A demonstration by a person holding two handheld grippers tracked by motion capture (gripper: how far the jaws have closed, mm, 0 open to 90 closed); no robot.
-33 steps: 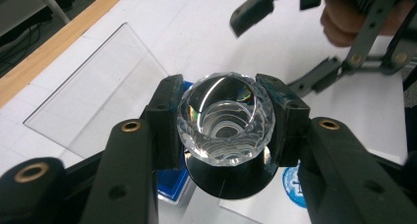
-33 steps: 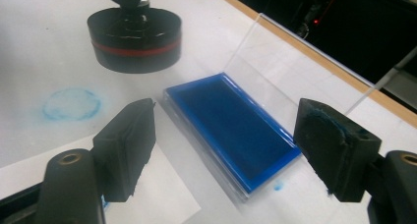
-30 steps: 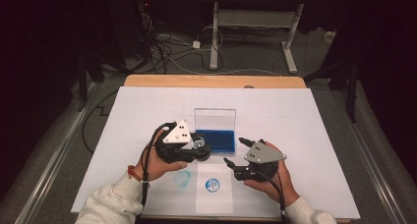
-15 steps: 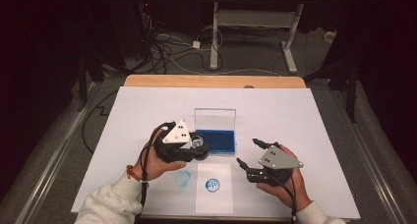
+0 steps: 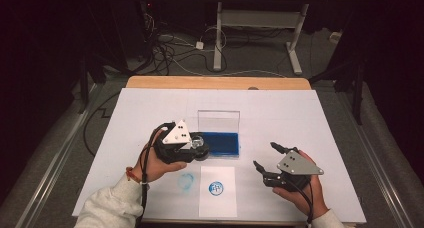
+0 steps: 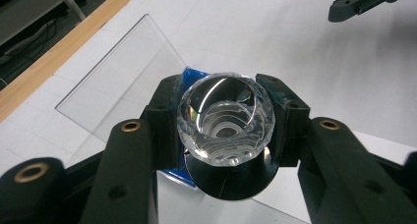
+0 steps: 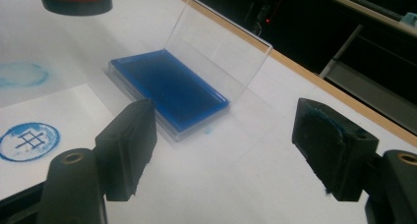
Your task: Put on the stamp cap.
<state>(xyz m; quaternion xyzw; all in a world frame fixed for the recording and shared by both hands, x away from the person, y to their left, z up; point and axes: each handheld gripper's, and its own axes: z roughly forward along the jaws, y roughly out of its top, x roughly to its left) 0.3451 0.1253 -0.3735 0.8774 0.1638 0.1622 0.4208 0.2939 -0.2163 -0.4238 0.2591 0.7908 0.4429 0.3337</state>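
Observation:
My left gripper (image 5: 200, 147) is shut on a clear faceted stamp (image 5: 198, 144) with a round black base. It holds the stamp over the left end of the blue ink pad (image 5: 224, 143). In the left gripper view the pads press both sides of the stamp (image 6: 225, 121), with the blue pad (image 6: 189, 76) just behind it. My right gripper (image 5: 264, 154) stands open to the right of the pad with nothing between its fingers. In the right gripper view my right gripper (image 7: 231, 150) faces the ink pad (image 7: 172, 89) across bare white table.
The pad's clear lid (image 5: 218, 120) stands open behind it. A small paper sheet with a round blue stamp print (image 5: 216, 188) lies near the front edge, and a faint blue smudge (image 5: 187, 180) marks the table to its left. The wooden table edge (image 5: 215, 82) runs along the back.
My right gripper has drawn away from the ink pad, to the right and toward the near edge. The left gripper and the stamp have stayed in place.

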